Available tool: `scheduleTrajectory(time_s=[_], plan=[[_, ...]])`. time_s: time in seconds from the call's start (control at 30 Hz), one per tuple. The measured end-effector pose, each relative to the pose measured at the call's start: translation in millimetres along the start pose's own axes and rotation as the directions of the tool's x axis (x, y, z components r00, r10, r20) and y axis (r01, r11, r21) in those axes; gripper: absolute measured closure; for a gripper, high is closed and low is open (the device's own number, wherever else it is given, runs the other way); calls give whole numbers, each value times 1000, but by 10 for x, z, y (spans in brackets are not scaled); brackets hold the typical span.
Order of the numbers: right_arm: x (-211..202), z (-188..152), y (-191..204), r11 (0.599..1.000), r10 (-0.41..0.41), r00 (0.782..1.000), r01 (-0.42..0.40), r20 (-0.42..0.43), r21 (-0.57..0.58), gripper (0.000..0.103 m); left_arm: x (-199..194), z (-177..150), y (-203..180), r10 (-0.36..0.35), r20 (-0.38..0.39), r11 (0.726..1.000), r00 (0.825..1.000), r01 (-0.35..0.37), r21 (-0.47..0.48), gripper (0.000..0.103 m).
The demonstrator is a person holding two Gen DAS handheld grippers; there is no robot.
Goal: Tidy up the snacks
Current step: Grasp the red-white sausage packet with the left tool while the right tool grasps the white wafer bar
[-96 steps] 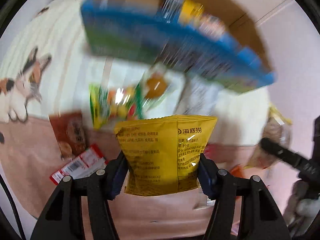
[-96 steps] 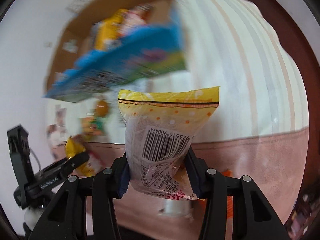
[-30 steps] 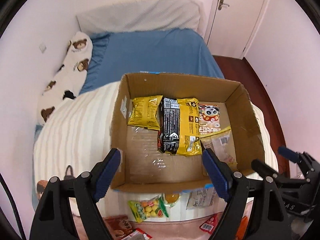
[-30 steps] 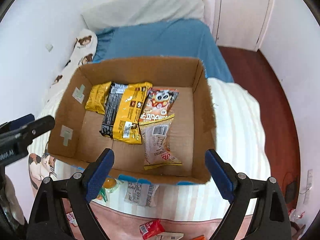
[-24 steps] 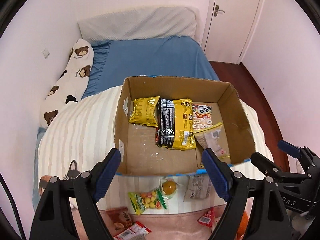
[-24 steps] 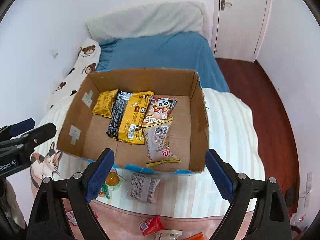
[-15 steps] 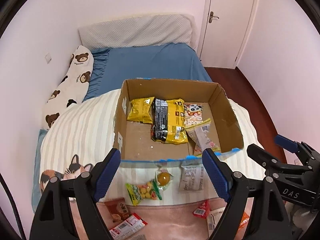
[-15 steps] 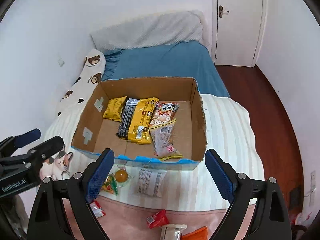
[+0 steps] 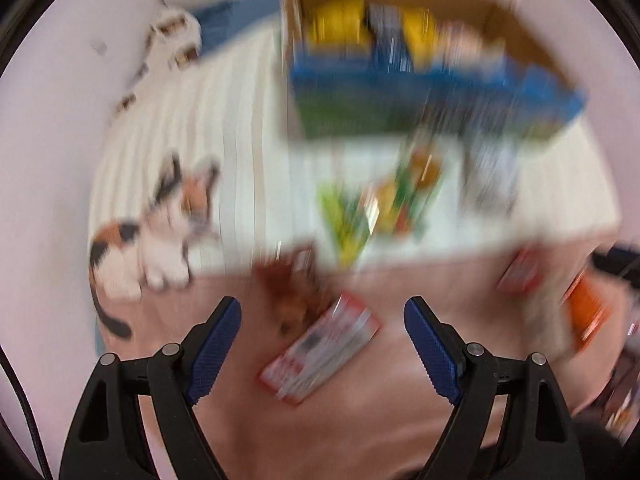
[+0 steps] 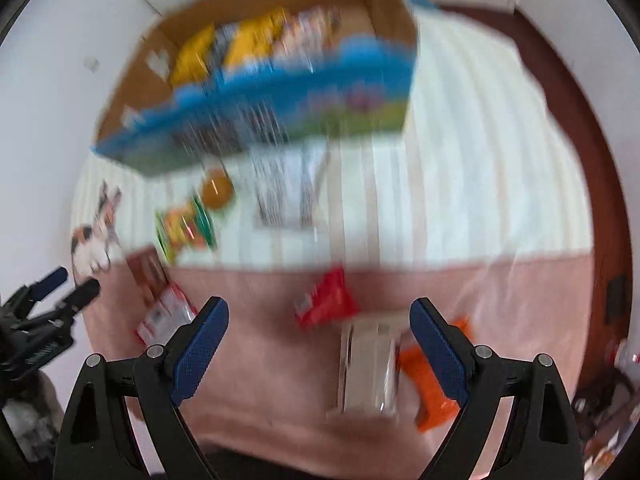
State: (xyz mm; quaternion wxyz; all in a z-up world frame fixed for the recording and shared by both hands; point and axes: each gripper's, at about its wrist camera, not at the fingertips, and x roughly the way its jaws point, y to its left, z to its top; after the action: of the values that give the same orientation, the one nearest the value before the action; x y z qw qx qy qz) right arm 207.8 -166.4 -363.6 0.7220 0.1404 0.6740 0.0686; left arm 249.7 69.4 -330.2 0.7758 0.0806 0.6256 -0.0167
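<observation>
Currently both frames are heavily motion-blurred, so package labels cannot be read. Working left to right across the bed: the left gripper (image 9: 322, 344) has its jaws spread wide and carries nothing; it points down at a red-and-white packet (image 9: 320, 354) lying on the pink band along the near edge of the bedspread (image 10: 460, 208), beside a brown packet (image 9: 290, 286). Further in, on the striped part, lie a green-and-yellow candy bag (image 10: 186, 226) and a pale printed pouch (image 10: 286, 190), both just in front of the cardboard box (image 10: 260, 120), which already holds several yellow and dark packets. Toward the right, the right gripper (image 10: 318, 346) is likewise wide apart and empty, above a red packet (image 10: 326, 300), a clear-wrapped packet (image 10: 370, 368) and an orange packet (image 10: 436, 380) near the near edge.

Risk assessment: the remaining snacks lie close together, and some appear to touch. Closing at this speed of motion could pinch two packets at once, or catch the soft bedspread with the wrapper. Thin, slick film may also slip out during the lift to the box.
</observation>
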Motion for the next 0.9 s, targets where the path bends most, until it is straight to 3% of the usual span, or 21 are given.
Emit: scheduleTrajectory(time_s=[0.1, 0.27, 0.33, 0.4, 0.5, 0.6, 0.67, 0.77, 0.9], plan=[[303, -138, -61, 1000, -12, 997, 13, -80, 6, 9, 480, -243, -20, 37, -120, 996, 992, -27, 88, 20], [677, -310, -77, 998, -61, 984, 61, -166, -3, 9, 1132, -477, -162, 115, -271, 968, 956, -47, 246, 20], [802, -355, -80, 996, -91, 977, 91, -190, -10, 9, 1322, -533, -219, 137, -298, 955, 945, -46, 293, 20], [901, -388, -79, 994, -108, 972, 107, -207, -14, 9, 1364, -533, -233, 122, -296, 959, 947, -36, 282, 21], [1007, -453, -91, 986, -164, 965, 160, -205, -34, 22, 1297, -471, -209, 60, -292, 980, 955, 0, 201, 38], [1061, -504, -127, 978, -207, 958, 201, -198, -48, 34, 1243, -449, -187, -24, -317, 997, 948, 45, 59, 39], [1070, -535, -130, 978, -208, 959, 202, -193, -52, 37, 1235, -447, -173, -98, -336, 995, 937, 88, -45, 38], [1048, -564, -148, 986, -168, 967, 164, -194, -35, 39, 1282, -489, -166, -244, -365, 956, 898, 159, -247, 39], [996, -546, -219, 998, -38, 976, 46, -216, 30, 39, 1292, -503, -304, -383, -357, 898, 852, 253, -361, 38]])
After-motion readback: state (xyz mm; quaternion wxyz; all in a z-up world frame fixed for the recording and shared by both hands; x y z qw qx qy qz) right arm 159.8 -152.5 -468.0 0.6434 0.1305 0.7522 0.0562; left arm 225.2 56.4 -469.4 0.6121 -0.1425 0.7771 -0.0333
